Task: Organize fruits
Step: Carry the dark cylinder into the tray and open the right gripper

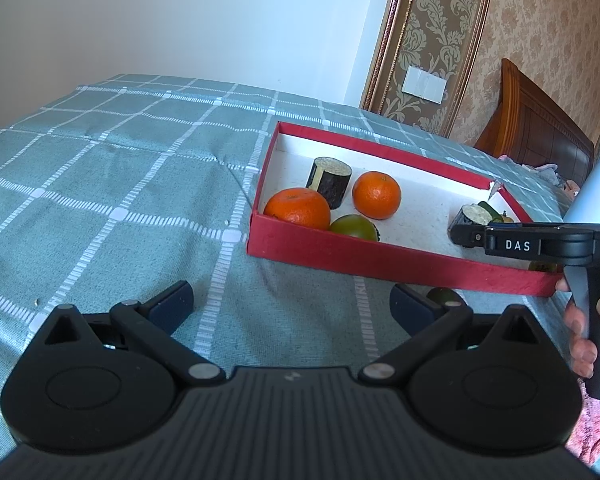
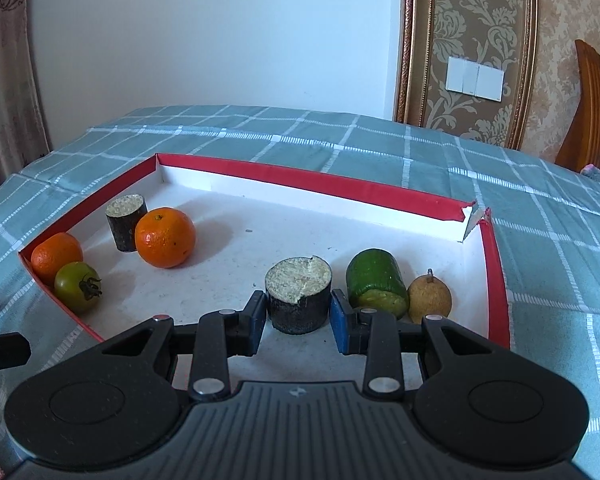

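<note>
Presently, a dark cut cylinder [image 2: 299, 300] is clamped between right gripper [image 2: 299, 318] fingers, lower centre, inside red tray [image 2: 496, 276]; left gripper [image 1: 291, 305] fingers are spread wide, empty.

A teal tablecloth [image 1: 120, 184] with a white grid pattern covers the lower half of both views. A plain white wall [image 2: 220, 32] fills the upper left. Damask wallpaper [image 2: 480, 20] in a gilt frame occupies the upper right, bearing a white switch plate [image 2: 475, 79]. A wooden headboard [image 1: 540, 128] stands at the right edge.
</note>
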{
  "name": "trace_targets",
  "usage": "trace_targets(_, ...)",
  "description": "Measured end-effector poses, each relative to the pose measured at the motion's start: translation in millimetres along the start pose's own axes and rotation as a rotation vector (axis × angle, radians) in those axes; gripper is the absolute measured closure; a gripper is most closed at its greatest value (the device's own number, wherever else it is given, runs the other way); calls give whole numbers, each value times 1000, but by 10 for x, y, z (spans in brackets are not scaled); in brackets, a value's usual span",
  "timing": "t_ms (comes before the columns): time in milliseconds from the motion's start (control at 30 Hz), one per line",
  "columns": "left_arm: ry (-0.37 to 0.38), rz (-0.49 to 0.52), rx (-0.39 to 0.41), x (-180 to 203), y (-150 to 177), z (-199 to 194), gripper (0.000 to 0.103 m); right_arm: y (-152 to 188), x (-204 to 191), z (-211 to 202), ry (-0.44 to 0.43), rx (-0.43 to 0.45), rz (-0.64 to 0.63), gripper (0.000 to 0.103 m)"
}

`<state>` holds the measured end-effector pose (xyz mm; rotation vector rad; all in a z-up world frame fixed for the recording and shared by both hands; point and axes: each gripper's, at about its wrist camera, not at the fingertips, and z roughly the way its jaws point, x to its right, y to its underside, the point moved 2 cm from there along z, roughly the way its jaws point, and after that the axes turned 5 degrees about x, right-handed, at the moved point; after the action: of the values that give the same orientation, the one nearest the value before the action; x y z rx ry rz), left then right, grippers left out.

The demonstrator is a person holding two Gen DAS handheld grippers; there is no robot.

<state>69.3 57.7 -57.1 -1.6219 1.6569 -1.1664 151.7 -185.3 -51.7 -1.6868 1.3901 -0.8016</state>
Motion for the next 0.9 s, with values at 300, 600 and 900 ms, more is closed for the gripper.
trace_targets(300,-3,5,-2,7,1,5,0,12,-4,-7,0,3,-5,69)
trace_targets(600,-6,9,-4,11,1,12,0,45,1,-139,-17,8,-4,39)
trace_targets(900,-8,11,-5,7,2,22,0,37,14,-200,-17,22,2,39)
